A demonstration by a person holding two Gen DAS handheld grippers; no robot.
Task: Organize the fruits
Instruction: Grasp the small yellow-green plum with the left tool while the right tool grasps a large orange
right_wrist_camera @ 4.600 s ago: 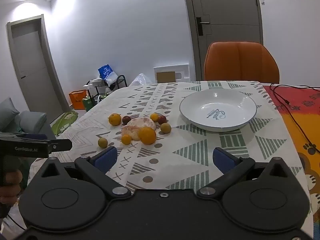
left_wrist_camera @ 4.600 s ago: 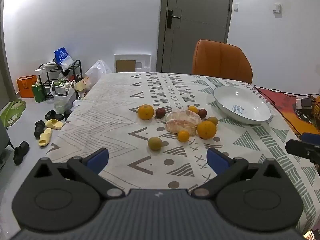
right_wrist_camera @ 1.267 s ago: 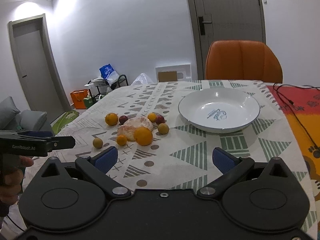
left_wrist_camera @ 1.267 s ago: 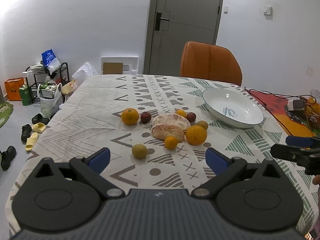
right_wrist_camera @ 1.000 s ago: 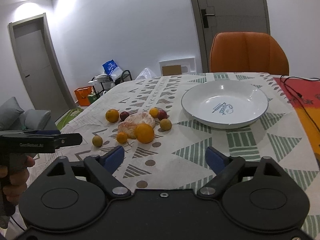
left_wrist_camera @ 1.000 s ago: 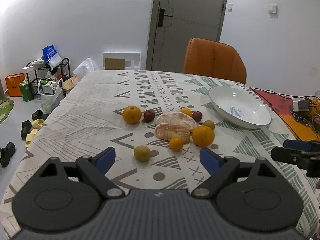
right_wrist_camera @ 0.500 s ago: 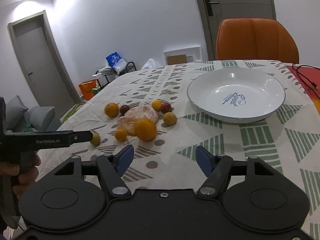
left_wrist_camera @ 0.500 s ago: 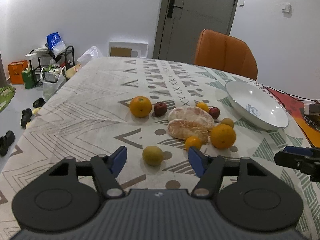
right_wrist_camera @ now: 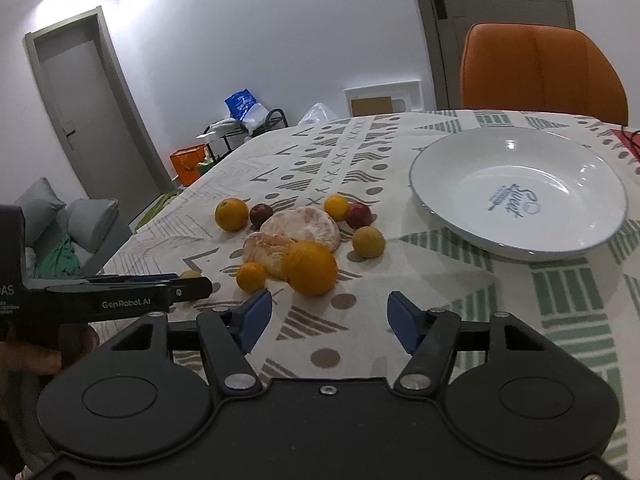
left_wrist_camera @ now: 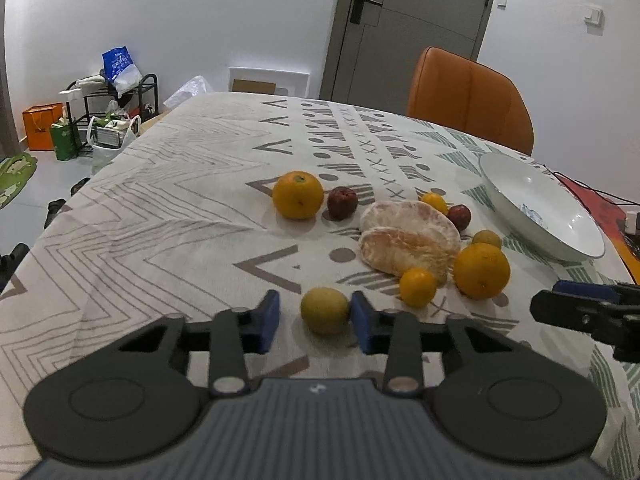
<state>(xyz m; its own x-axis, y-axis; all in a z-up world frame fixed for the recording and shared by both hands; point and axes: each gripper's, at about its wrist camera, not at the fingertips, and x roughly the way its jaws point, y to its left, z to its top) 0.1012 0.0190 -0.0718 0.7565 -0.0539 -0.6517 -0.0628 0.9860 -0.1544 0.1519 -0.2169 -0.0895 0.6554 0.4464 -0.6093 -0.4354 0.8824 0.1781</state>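
Note:
Several fruits lie on the patterned tablecloth point(left_wrist_camera: 168, 208): two oranges point(left_wrist_camera: 298, 195) point(left_wrist_camera: 481, 265), peeled pomelo pieces point(left_wrist_camera: 408, 236), small mandarins, dark plums and yellow-green fruits. My left gripper point(left_wrist_camera: 316, 316) is open, its blue pads either side of a small yellow-green fruit point(left_wrist_camera: 325, 309); the right pad is close to it and the left pad stands apart. My right gripper point(right_wrist_camera: 330, 318) is open and empty, just in front of the large orange point(right_wrist_camera: 310, 266). A white plate point(right_wrist_camera: 520, 192) stands empty to the right.
An orange chair point(left_wrist_camera: 468, 100) stands at the table's far side. Cables and a red mat point(left_wrist_camera: 600, 204) lie right of the plate. A shelf with bags point(left_wrist_camera: 108, 112) stands on the floor at left. The left gripper's body point(right_wrist_camera: 120, 296) crosses the right wrist view.
Both grippers have moved forward and lower toward the fruits and narrowed their jaws. The left gripper's pads now flank the small yellow-green fruit.

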